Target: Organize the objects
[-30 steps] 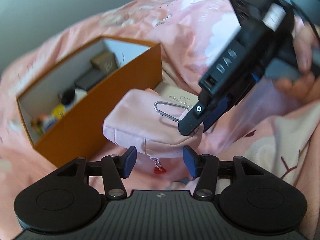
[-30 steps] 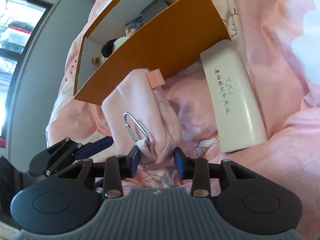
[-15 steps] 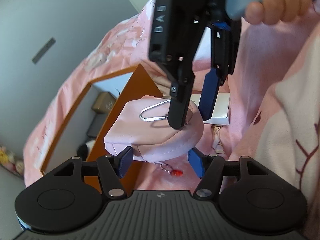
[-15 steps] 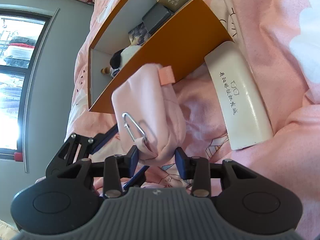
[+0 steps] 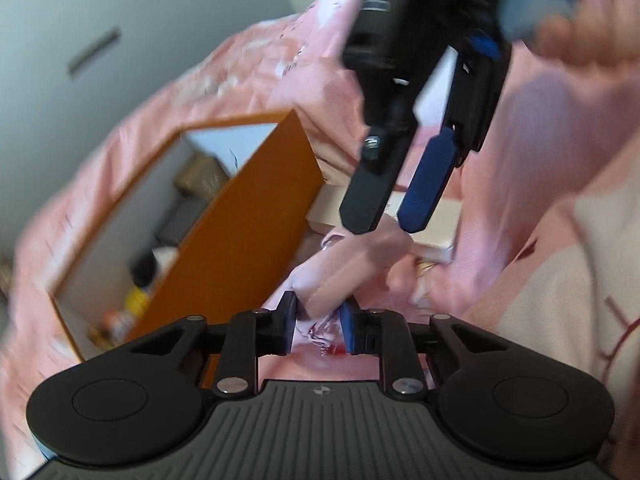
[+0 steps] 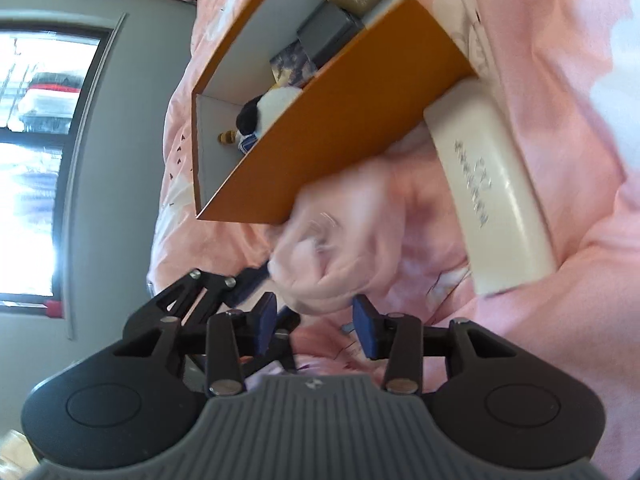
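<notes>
- Left wrist view: your left gripper [image 5: 319,322] has its pads pinched onto the near end of the pink pouch [image 5: 352,268], which is blurred and sits just beside the orange box [image 5: 244,232]. Your right gripper [image 5: 394,204] hangs above the pouch, fingers spread, holding nothing.
- Right wrist view: your right gripper [image 6: 316,326] stands wide apart; the blurred pink pouch [image 6: 344,248] lies just ahead of its pads, against the orange box [image 6: 340,120] and near the cream case [image 6: 488,196] on the pink bedding [image 6: 560,80].
</notes>
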The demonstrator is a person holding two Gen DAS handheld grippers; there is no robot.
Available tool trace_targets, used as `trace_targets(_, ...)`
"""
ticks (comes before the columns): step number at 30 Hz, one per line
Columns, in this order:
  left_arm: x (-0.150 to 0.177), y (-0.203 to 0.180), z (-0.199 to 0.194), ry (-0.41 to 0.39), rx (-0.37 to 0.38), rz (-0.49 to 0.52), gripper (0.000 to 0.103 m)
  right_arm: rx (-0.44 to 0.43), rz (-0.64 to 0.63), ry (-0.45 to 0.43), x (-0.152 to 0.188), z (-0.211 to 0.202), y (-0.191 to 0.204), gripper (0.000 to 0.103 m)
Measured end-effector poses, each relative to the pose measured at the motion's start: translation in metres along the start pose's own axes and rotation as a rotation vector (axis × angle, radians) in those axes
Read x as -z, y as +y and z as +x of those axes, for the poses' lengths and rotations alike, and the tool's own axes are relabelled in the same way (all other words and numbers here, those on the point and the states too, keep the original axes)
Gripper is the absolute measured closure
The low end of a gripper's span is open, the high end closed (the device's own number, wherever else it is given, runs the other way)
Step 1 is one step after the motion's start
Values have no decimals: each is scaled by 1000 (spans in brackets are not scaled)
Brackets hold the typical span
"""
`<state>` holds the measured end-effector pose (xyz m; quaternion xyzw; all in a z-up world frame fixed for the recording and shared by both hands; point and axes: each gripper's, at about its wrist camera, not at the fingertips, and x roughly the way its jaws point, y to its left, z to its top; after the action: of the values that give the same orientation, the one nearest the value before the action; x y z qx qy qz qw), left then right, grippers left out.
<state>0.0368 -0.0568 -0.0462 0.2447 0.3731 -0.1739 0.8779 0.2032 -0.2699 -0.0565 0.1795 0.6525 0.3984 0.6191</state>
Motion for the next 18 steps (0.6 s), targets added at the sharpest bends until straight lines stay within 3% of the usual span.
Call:
trace_targets(4, -1, 30, -9, 37, 121, -260, 80, 14, -62, -42, 2, -5, 8, 57)
trace_targets(8, 3, 80, -5, 124, 280, -630, 80, 97, -171, -130, 4, -14, 21, 56)
trace_targets(10, 8, 97, 3, 148, 356, -730, 80, 155, -225, -163, 4, -15, 24, 56)
trace_targets(14, 15, 105, 20, 221, 300, -806, 79, 331, -346, -196, 4, -3, 26, 55)
trace_targets(18, 23, 116, 34, 193, 300, -888, 76, 473, -458, -194, 0, 19, 22, 51)
